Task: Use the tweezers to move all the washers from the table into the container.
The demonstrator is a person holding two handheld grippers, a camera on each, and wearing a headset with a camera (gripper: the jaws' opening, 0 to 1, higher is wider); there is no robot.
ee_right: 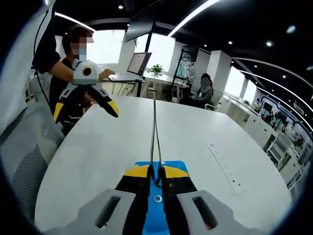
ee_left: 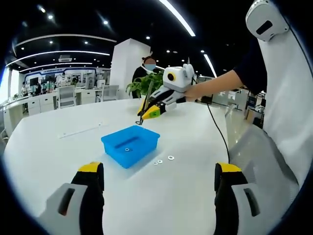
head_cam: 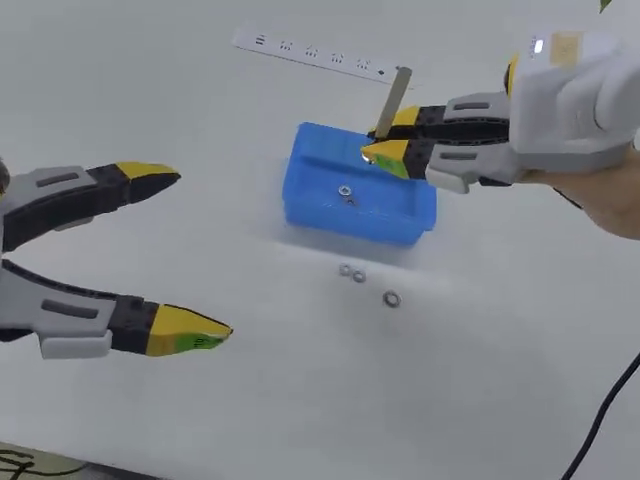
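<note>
A blue container (head_cam: 360, 205) sits mid-table with washers (head_cam: 345, 192) inside. Three washers (head_cam: 359, 276) lie on the white table just in front of it. My right gripper (head_cam: 385, 142) hovers over the container's far right corner, shut on thin metal tweezers (head_cam: 397, 95). In the right gripper view the tweezers (ee_right: 155, 129) run straight out from the shut gripper (ee_right: 156, 175), with the container (ee_right: 146, 166) and a washer (ee_right: 157, 199) beneath. My left gripper (head_cam: 185, 255) is open and empty, left of the container. In the left gripper view it (ee_left: 159, 178) faces the container (ee_left: 129, 144) and loose washers (ee_left: 171, 157).
A white power strip (head_cam: 320, 55) lies behind the container. A black cable (head_cam: 600, 420) trails at the lower right. A person's hand (head_cam: 615, 205) holds the right gripper. Other people sit at desks in the background.
</note>
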